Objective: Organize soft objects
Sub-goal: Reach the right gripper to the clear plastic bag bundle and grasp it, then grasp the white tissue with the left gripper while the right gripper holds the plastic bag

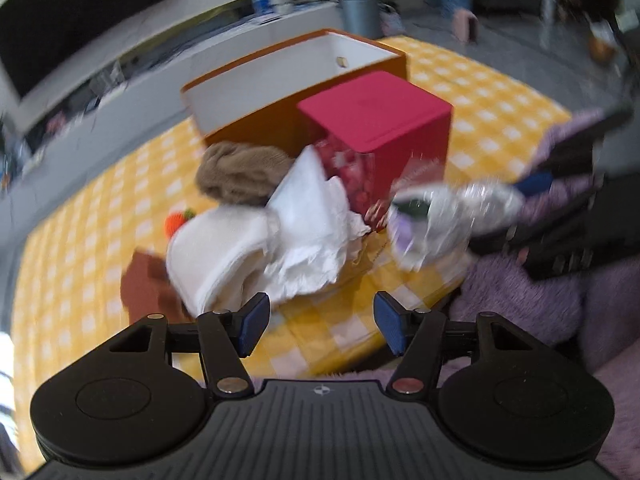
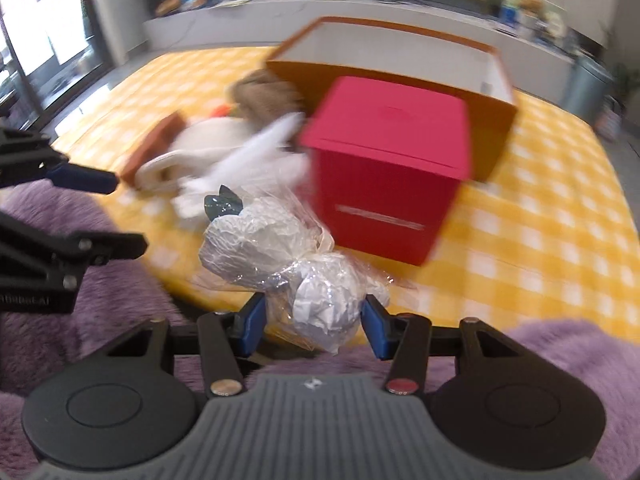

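Orange box (image 1: 248, 80) behind closed red box (image 1: 384, 120).

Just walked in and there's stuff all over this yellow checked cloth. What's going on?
A person is sorting soft things with two handheld grippers. The right gripper is clamped on a plastic-wrapped white bundle, near the red box. The left gripper is open and empty, facing the white towels. The orange box looks nearly empty.

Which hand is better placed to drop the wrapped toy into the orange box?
Probably the right: the right gripper is clamped on the wrapped toy, facing the open orange box behind the red box. The left gripper is open and empty.
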